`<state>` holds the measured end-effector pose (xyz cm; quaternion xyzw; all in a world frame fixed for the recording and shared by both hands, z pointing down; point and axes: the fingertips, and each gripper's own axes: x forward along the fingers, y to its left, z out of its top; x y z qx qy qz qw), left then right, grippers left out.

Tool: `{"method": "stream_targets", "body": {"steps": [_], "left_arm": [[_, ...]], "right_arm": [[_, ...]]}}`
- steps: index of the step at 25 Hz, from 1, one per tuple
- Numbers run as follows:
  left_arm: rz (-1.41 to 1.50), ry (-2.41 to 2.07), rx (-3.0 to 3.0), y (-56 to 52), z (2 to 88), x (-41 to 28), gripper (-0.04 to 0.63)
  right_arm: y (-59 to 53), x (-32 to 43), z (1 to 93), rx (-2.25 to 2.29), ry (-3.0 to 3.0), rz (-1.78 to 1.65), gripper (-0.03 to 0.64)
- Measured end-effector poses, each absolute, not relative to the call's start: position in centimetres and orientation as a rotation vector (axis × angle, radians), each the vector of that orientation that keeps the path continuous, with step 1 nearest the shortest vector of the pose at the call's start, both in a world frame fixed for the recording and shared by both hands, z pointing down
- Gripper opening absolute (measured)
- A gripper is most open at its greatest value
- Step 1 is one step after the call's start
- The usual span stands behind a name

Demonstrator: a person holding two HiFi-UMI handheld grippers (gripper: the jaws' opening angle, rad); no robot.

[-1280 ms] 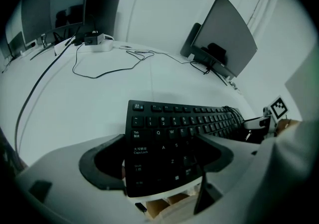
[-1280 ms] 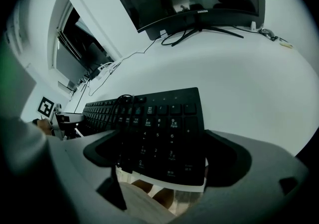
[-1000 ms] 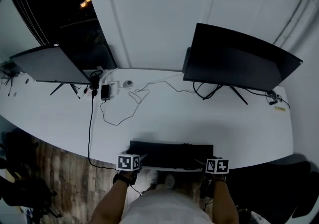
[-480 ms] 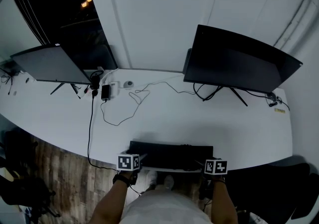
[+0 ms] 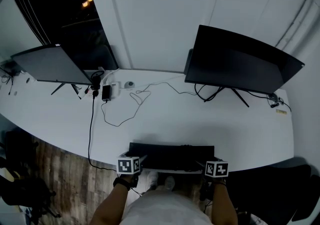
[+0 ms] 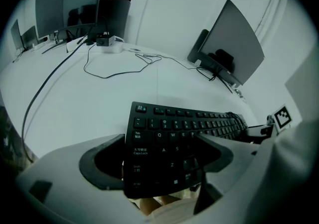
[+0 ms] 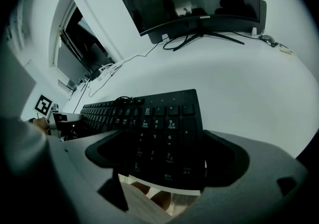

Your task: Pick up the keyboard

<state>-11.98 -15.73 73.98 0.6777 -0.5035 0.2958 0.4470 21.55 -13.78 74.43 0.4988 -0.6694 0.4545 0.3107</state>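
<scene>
Kbd (image 5: 171, 155) at desk (image 5: 200, 119) front edge

A long white desk (image 5: 235, 129) runs along a plain white wall (image 5: 160, 14) in dim, cool light. To the left of the wall is a tall dark window (image 5: 60, 24) with a few small warm lights (image 5: 85, 1) glinting in it. Two dark monitors stand at the back of the desk, well apart: the left monitor (image 5: 50, 64) on thin splayed legs, the right monitor (image 5: 240, 59) larger and nearer the corner. Between them lie a white power strip (image 5: 114, 88) and loose cables (image 5: 125, 109); one black cable (image 5: 90, 134) drops over the desk's front edge. Wooden floor (image 5: 55, 169) shows below, and thin pipes (image 5: 295, 14) run along the right wall.
</scene>
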Motion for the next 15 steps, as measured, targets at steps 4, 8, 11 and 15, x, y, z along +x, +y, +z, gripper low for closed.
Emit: {"method": "stream_targets", "body": {"steps": [4, 8, 11, 15], "left_arm": [[0.705, -1.276, 1.713, -17.2, 72.5, -12.1, 0.402], [0.668, -1.312, 1.742, -18.8, 70.5, -12.1, 0.402], [0.634, -1.343, 1.779, -20.0, 68.6, -12.2, 0.402], [0.592, -1.394, 1.845, -21.7, 65.3, -12.5, 0.402]], "right_arm": [[-15.1, 21.5, 73.0, 1.34, -1.798, 1.174, 0.476], [-16.9, 21.5, 71.0, 1.376, -1.839, 1.128, 0.476], [-18.2, 21.4, 69.1, 1.407, -1.879, 1.085, 0.477], [-19.7, 21.3, 66.3, 1.453, -1.941, 1.023, 0.477]]}}
